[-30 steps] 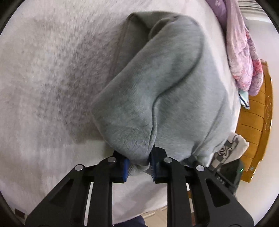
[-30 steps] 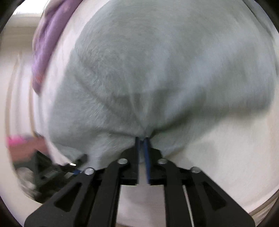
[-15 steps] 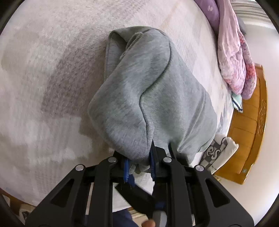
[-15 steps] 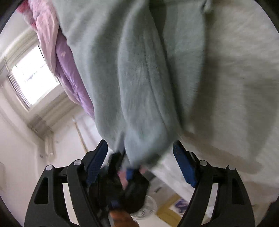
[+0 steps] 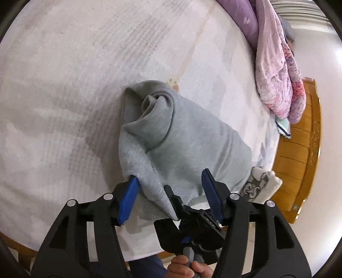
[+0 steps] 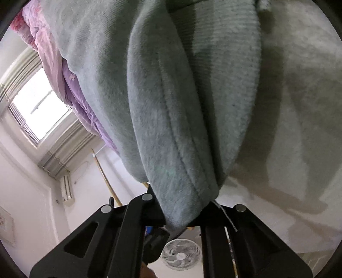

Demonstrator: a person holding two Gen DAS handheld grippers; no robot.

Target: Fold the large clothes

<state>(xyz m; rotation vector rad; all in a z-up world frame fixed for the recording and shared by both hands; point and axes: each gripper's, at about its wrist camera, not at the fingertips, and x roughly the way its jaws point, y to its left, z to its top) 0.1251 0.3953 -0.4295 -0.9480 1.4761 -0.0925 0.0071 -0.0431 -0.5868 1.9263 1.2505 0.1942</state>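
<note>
The left gripper [image 5: 171,192] is opening, its fingers [image 5: 128,195] wide around the grey sweatshirt [image 5: 183,147] bunched near the bed [image 5: 64,85] edge. The right gripper [image 6: 181,218] is closing, pinched on the sweatshirt's hem. A fan [image 6: 181,254] is shown only in the right view.

Sweatshirt [image 5: 183,147] lies bunched on bed [image 5: 85,74], near its front edge. Left gripper [image 5: 168,192] sits at garment's near hem – a fold of cloth between its opening jaws, pads apart from it. Right gripper [image 5: 192,216] comes in just below and between them – jaws closing, pinching same hem. Quilt [image 5: 277,70] is heaped along bed's right side, pillow [image 5: 245,19] behind it. Headboard [image 5: 299,160] stands right of bed. Folded garment [image 5: 260,184] lies just right of sweatshirt, by bed's corner. In right wrist view, fan [image 6: 181,254] stands beyond gripper, window [image 6: 38,107] to left.
</note>
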